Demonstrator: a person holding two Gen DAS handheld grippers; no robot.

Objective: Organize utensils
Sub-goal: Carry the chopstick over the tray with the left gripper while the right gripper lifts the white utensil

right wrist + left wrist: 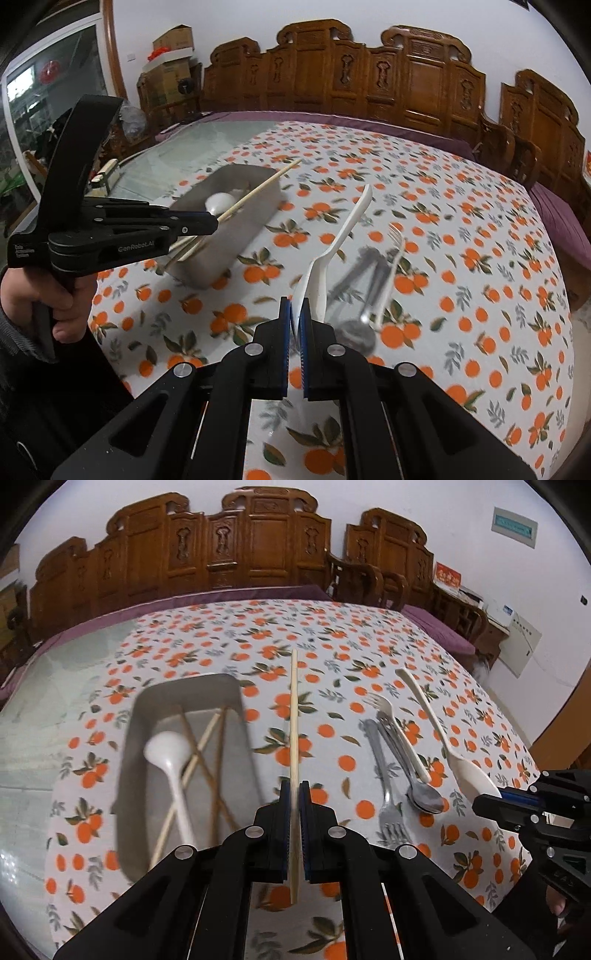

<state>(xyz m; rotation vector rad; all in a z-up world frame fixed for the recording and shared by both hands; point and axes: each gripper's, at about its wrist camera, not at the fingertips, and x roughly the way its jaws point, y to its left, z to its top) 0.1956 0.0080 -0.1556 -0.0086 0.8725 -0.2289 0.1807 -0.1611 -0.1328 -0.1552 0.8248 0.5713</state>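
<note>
Carved brown wooden chairs (258, 542) stand along the far edge of your table, which wears a white cloth printed with oranges (332, 635); bare glass table top (55, 686) shows on its left side. Your left gripper (294, 794) is clenched on a pale bamboo chopstick (294, 716), which points forward above the cloth, just right of the grey rectangular metal tray (135, 738). Inside the tray lie a white plastic ladle spoon (168, 749) and several crossed chopsticks (207, 760). Your right gripper (294, 314) grasps the bowl of a long white plastic spoon (343, 229), lifted with the handle tilted away. Near its right lie a white plastic fork (395, 723), a steel fork (386, 794) and a steel spoon (424, 797), overlapping one another. Open cloth remains between the tray and these utensils.
</note>
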